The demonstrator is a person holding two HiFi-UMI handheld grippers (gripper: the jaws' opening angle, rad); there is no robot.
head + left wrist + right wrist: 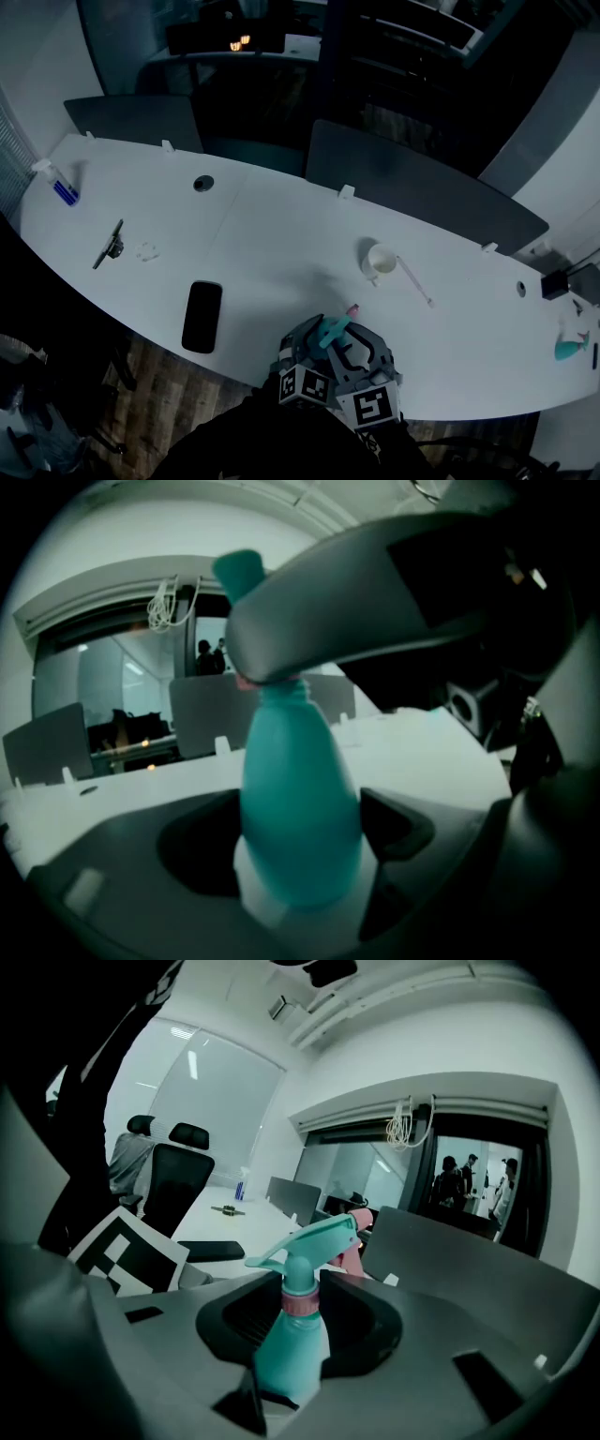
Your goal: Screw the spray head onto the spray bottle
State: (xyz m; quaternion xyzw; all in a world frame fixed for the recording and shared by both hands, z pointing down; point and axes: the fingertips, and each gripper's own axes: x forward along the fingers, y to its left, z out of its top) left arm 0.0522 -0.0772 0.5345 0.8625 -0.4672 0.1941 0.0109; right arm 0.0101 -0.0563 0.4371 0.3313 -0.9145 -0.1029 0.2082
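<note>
- Our left gripper (302, 841) has its fingers (398, 825) closed on the body of the spray bottle (300, 799), held clear of the bench (281, 234) and close to us.
- Our right gripper (302, 1316) has its fingers (370, 1321) closed around the pink collar (300, 1304) under the spray head (309, 1241), which sits on the bottle's neck.
- For a clean thread, we should hold the bottle fixed, turn only the collar in line with the neck, and stop once it feels firm.
- The long white bench carries a phone (202, 316), a cup (382, 260) and a thin tube (414, 279) beside it.
- Dark dividers (412, 187) line the bench's far edge, with wood floor (159, 384) below us.
</note>
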